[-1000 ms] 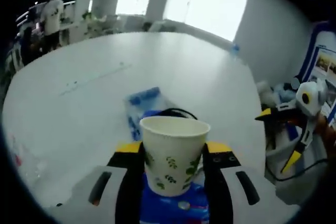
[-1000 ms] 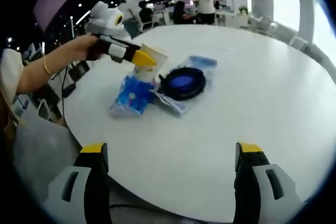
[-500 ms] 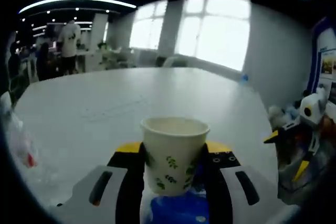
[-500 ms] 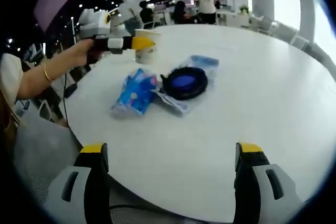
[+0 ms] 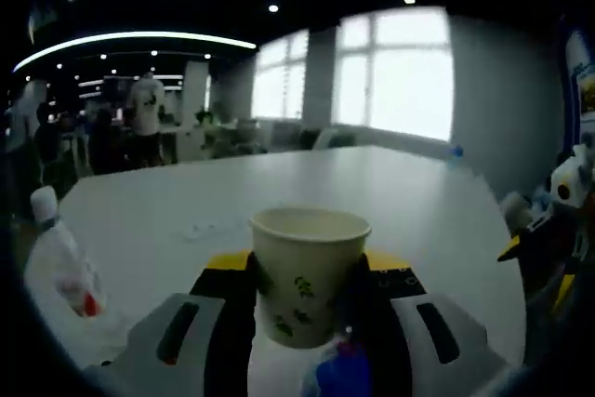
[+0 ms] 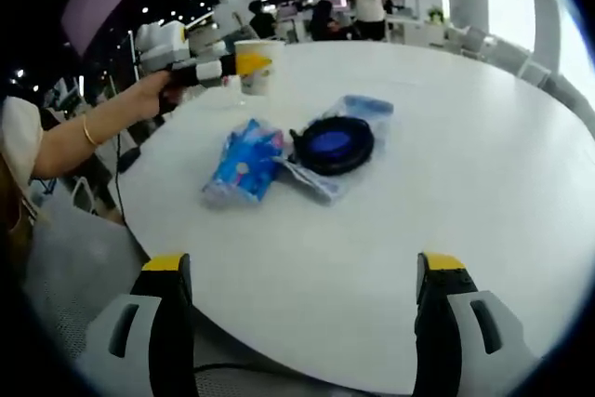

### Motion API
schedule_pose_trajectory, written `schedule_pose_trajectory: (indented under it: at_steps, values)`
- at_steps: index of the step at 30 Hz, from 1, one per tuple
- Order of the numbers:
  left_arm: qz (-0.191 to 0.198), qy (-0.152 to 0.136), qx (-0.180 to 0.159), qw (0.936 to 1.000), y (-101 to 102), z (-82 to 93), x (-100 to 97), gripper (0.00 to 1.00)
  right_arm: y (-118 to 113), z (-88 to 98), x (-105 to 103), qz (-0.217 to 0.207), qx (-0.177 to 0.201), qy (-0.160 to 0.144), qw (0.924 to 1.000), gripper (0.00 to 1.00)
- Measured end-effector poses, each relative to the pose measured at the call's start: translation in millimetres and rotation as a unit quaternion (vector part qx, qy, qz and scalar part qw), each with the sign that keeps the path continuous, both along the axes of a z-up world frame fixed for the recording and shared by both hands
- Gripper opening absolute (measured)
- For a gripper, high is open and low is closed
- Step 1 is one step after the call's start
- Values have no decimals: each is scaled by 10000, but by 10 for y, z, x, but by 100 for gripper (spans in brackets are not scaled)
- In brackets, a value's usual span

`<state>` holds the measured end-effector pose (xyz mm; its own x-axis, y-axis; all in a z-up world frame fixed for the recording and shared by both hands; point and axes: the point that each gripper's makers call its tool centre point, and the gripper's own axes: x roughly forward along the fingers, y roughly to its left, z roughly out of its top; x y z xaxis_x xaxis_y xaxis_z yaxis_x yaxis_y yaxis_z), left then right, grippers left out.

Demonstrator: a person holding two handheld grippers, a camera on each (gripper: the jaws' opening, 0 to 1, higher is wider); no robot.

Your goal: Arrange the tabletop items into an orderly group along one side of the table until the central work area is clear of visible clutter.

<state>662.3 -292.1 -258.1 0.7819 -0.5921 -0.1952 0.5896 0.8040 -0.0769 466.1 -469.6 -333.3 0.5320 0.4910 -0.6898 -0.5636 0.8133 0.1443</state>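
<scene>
A white paper cup (image 5: 310, 258) with green leaf prints is held off the table, my left gripper (image 5: 307, 297) shut on its sides. From the right gripper view the same cup (image 6: 257, 64) hangs beyond the table's far left part, held by the left gripper (image 6: 212, 68) on a person's arm (image 6: 88, 137). A blue tissue packet (image 6: 245, 161) lies flat on the white round table (image 6: 465, 146). Beside it, a black round dish (image 6: 332, 144) with a blue inside rests on a clear blue-printed bag (image 6: 368, 109). My right gripper (image 6: 304, 271) stands open over the near table edge, holding nothing.
A clear plastic bottle (image 5: 61, 262) with a white cap stands at the left of the left gripper view. The blue packet's end (image 5: 342, 374) shows under the cup. The other gripper (image 5: 550, 248) shows at the right. People stand far behind the table (image 6: 364, 2).
The left gripper has lifted the cup off the spot next to the blue packet and carried it up and away towards the table's far left. The right gripper has stayed put.
</scene>
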Motion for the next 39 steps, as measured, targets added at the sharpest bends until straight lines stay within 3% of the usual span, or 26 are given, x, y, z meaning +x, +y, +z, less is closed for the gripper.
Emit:
schedule_pose_trajectory:
  at_steps: [11,21,28,39]
  values:
    - [414,-563,-82,9975,233,75,183,40,-9,-12,1,-51,-27,14,10000,99]
    - [952,-686,-124,9930,552,41,392,40,-21,-72,-18,-54,-108,139,9998,99]
    - [1087,-777,-145,9909,661,30,487,40,-41,-111,-30,-93,-150,229,9996,99]
    - [1594,-659,-196,9848,879,-186,655,40,23,-135,-63,40,-141,282,9995,99]
